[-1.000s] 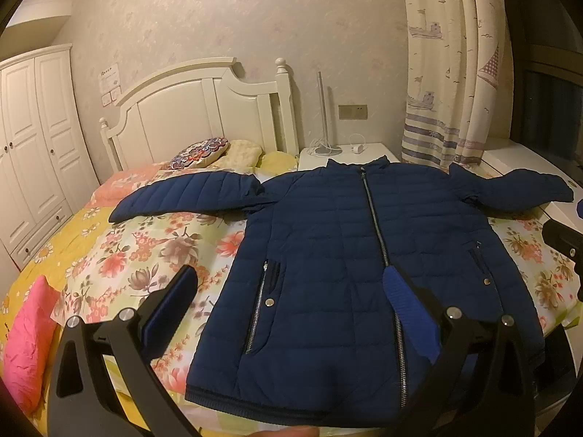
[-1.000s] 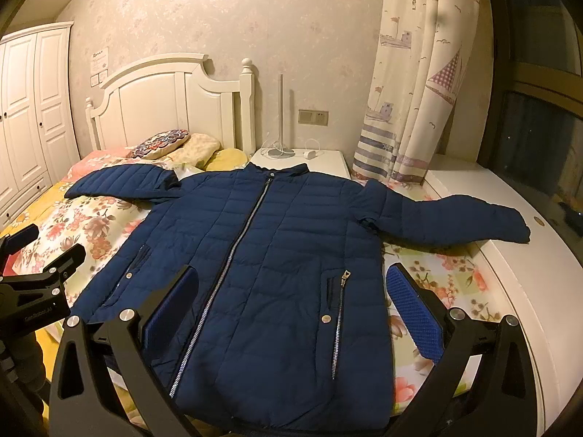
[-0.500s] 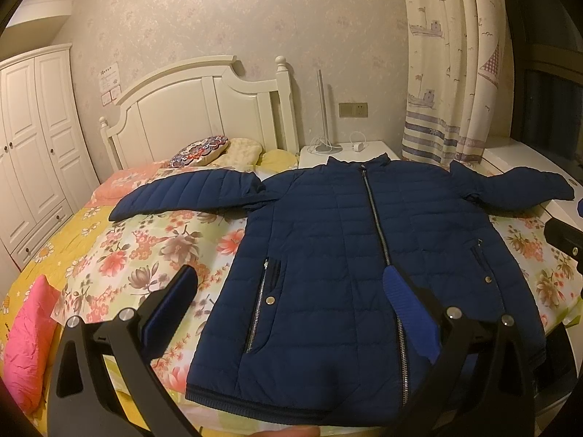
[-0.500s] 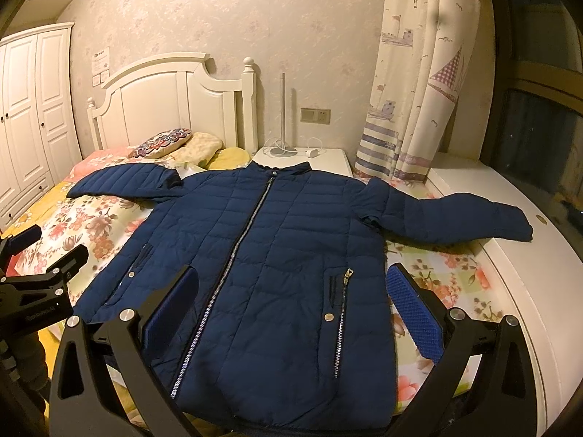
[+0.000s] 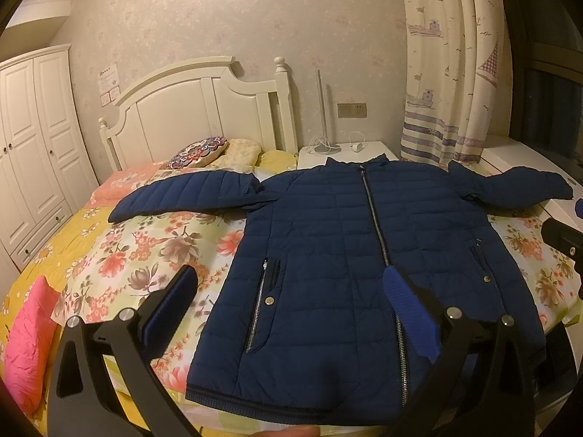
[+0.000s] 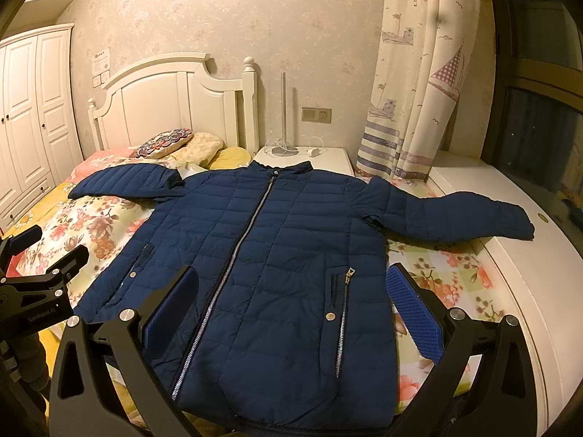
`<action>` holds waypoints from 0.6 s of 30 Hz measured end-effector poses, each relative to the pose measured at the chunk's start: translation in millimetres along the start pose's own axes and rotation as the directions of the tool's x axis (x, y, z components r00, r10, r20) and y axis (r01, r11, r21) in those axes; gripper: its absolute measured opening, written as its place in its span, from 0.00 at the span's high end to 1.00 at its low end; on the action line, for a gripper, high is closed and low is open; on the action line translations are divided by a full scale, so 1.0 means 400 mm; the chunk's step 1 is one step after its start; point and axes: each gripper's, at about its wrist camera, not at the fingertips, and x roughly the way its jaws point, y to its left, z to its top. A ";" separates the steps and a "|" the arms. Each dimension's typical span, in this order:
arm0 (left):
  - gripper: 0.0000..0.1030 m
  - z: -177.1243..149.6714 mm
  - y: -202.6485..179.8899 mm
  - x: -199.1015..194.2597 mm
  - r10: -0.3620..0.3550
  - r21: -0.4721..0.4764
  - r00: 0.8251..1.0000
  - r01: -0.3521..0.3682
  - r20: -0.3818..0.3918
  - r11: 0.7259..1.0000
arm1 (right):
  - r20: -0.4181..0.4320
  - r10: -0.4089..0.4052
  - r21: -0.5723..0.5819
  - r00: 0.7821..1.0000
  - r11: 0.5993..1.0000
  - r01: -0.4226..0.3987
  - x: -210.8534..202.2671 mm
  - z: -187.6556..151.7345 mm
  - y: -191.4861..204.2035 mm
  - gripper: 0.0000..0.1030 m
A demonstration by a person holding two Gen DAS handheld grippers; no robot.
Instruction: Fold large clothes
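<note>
A home bedroom is shown. A bed (image 5: 120, 255) with a white headboard (image 5: 196, 109) is covered by a floral quilt (image 6: 91, 225), and pillows (image 5: 218, 149) are piled at its head. A white wardrobe (image 5: 32, 145) is set along the left wall, and a white nightstand (image 6: 309, 156) with a slim lamp (image 6: 283, 116) is placed beside the bed. Patterned wallpaper (image 5: 255, 18) is seen behind, with a wall socket (image 6: 316, 114). A curtain (image 6: 419, 73) printed with sailboats is hung by a dark window (image 6: 539, 138).
</note>
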 end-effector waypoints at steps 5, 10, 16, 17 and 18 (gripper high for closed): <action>0.02 -0.002 -0.001 -0.001 0.000 0.001 1.000 0.000 -0.002 1.000 | -0.001 0.001 0.001 1.000 1.000 -0.001 0.001 0.001 -0.001 0.04; 0.02 -0.001 -0.002 0.000 0.000 0.001 1.000 0.000 -0.003 1.000 | -0.003 0.001 0.001 1.000 1.000 -0.001 0.002 -0.003 0.004 0.04; 0.02 -0.006 -0.005 0.001 -0.002 0.006 1.000 0.002 -0.006 1.000 | -0.006 0.005 0.004 1.000 1.000 -0.005 0.003 -0.011 0.011 0.04; 0.02 -0.006 -0.007 0.002 -0.002 0.008 1.000 0.002 -0.008 1.000 | -0.007 0.006 0.005 1.000 1.000 -0.006 0.003 -0.014 0.015 0.04; 0.02 -0.009 -0.007 0.002 -0.003 0.009 1.000 0.003 -0.009 1.000 | -0.009 0.008 0.007 1.000 1.000 -0.008 0.004 -0.017 0.018 0.04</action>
